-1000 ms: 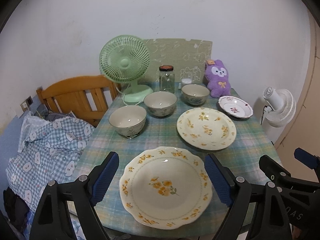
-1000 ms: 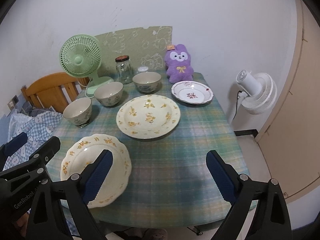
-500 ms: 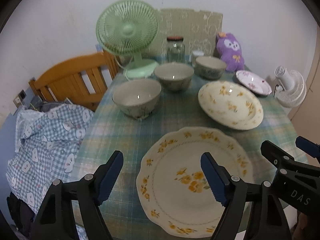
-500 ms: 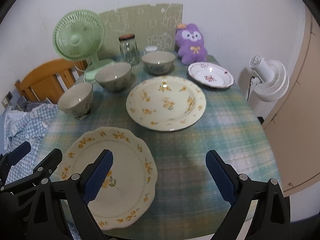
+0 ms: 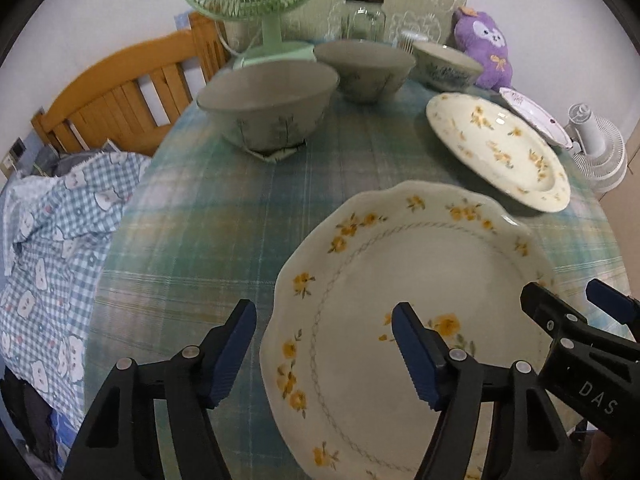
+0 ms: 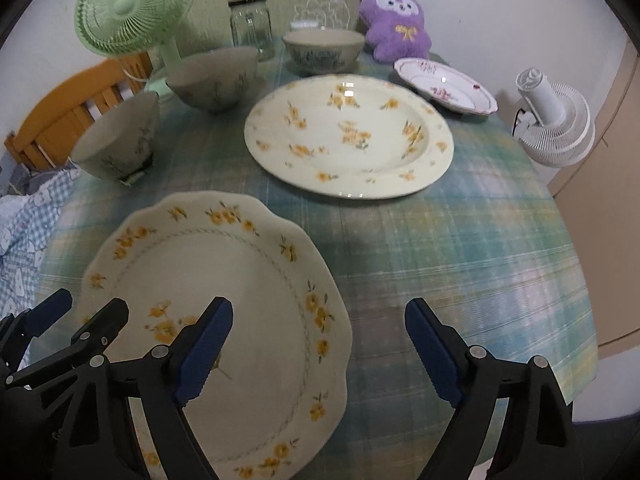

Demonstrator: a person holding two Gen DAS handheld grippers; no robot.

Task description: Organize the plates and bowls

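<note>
Left wrist view showed your left gripper [image 5: 324, 350] and right gripper [image 6: 318, 346], jaws just narrowing but empty, straddling opposite rims of the scalloped plate [image 5: 408, 308] at the table's [image 5: 224, 216] near edge, so next you needed to pinch its rim.

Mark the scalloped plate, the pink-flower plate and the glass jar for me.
scalloped plate [image 6: 224, 280]: right wrist view, bare centre.
pink-flower plate [image 6: 444, 80]: right wrist view, inner well.
glass jar [image 6: 251, 28]: right wrist view, front of glass body.
</note>
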